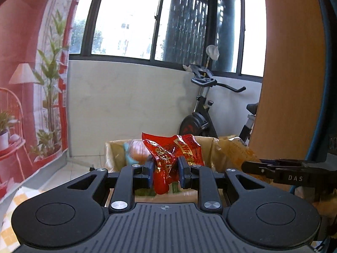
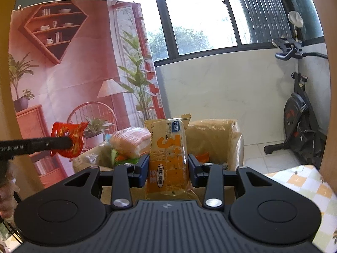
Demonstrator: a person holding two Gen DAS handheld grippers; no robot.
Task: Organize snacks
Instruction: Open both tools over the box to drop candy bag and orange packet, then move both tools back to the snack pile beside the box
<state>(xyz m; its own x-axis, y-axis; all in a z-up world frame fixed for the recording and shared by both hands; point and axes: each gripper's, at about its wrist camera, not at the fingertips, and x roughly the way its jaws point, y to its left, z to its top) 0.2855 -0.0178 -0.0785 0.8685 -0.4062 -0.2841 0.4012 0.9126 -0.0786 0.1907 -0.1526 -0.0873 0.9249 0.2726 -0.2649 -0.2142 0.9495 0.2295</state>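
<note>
Left wrist view: left gripper [image 1: 164, 171], blue pads nearly together, pinches a crumpled glossy red foil snack packet [image 1: 171, 158], held above a brown cardboard box [image 1: 207, 149] w/ more snacks inside. Right gripper [image 1: 273, 170] enters from the right.

Right wrist view: right gripper [image 2: 168, 168], jaws partly apart, clamps an upright orange-yellow plastic cracker pack [image 2: 168, 158] by its sides, in front of the box [image 2: 223, 135]. Red packet [image 2: 68, 139] at far left.

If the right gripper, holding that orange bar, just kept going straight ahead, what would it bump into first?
Probably the open cardboard box directly ahead of the right gripper, or the bread bag piled in it; the orange cracker packet would touch first. Depth is unclear.
</note>
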